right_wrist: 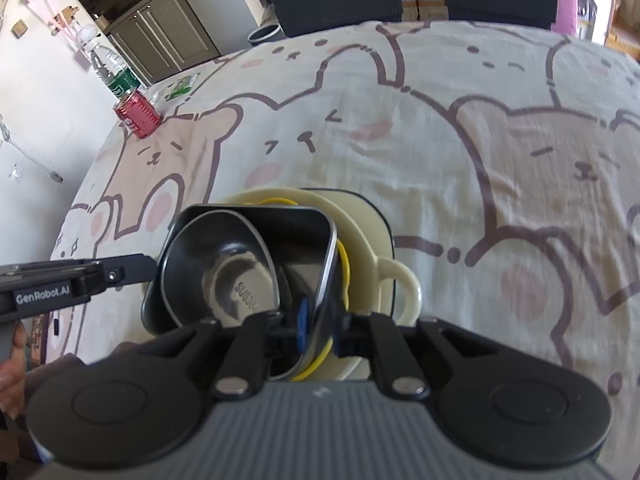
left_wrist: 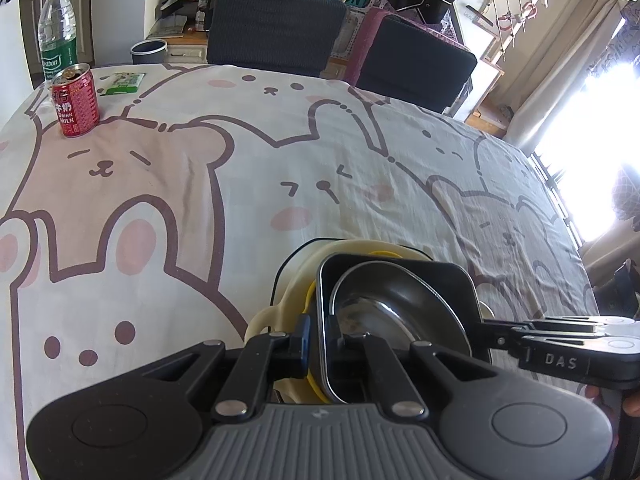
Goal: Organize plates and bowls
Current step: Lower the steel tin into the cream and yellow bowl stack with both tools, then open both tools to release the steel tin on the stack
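Table [left_wrist: 280, 160], covered by a cartoon-bear cloth: the dish stack stands near its front edge, well apart from the red milk can [left_wrist: 76, 100] and water bottle [left_wrist: 58, 28] at the far corner.

Cream handled dish [right_wrist: 372, 232]: bottom of the visible stack, resting on a dark-rimmed base I cannot identify. A yellow-rimmed piece [right_wrist: 344, 264] sits inside it.

Black square bowl [left_wrist: 440, 276]: nested above, tilted rather than flat. The steel bowl [right_wrist: 236, 272] lies inside it, also canted.

Left gripper [left_wrist: 318, 344]: jaws narrow, pinching the black bowl's near wall.

Right gripper [right_wrist: 320, 332]: jaws narrow, clamped on the opposite wall of the same bowl, one pad inside and one outside.

Risks, in my judgement:
- Both grips are thin edge pinches on a smooth wall; uneven lifting could let one side slip and drop the bowl onto the stack.
- The steel bowl sits loose; further tilt may slide it out with a clatter.
- Releasing while the bowl is canted would leave the stack unstable.
- The cloth can drag if the stack is pushed sideways.
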Motion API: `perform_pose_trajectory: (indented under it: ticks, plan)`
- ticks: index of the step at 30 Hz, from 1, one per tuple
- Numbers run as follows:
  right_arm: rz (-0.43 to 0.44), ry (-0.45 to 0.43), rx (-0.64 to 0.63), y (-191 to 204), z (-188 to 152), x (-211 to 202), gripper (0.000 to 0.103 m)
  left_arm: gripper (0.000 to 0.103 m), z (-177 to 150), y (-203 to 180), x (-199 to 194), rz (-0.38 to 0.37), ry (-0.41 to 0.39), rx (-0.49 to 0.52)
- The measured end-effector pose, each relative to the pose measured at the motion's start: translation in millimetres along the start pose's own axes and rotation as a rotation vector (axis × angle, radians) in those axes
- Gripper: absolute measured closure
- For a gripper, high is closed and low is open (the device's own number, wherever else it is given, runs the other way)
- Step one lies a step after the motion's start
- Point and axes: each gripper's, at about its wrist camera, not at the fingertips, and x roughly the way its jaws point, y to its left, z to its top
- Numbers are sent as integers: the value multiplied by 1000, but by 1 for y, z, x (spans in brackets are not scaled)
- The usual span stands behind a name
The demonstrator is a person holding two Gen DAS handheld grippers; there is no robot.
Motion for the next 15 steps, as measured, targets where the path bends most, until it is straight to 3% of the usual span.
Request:
perform_pose_trajectory:
  ticks: [4,6,7,13,15]
  plan:
    - [9,-40,-8,0,1,-12,86,93,0,-2,-7,4,-13,10]
    - [10,-63,-17,1,0,-19,79,92,-1,-3,-11,9,-19,17]
    - [11,-75,-20,1,0,-22,71,89,-2,-4,-13,12,-23,20]
    - [-21,-159,-50,4,-3,-43,39,53,-7,-7,-31,43,-70,18]
    - [-37,-192,-57,4,-5,-51,32,29,-9,-8,-41,54,-101,19]
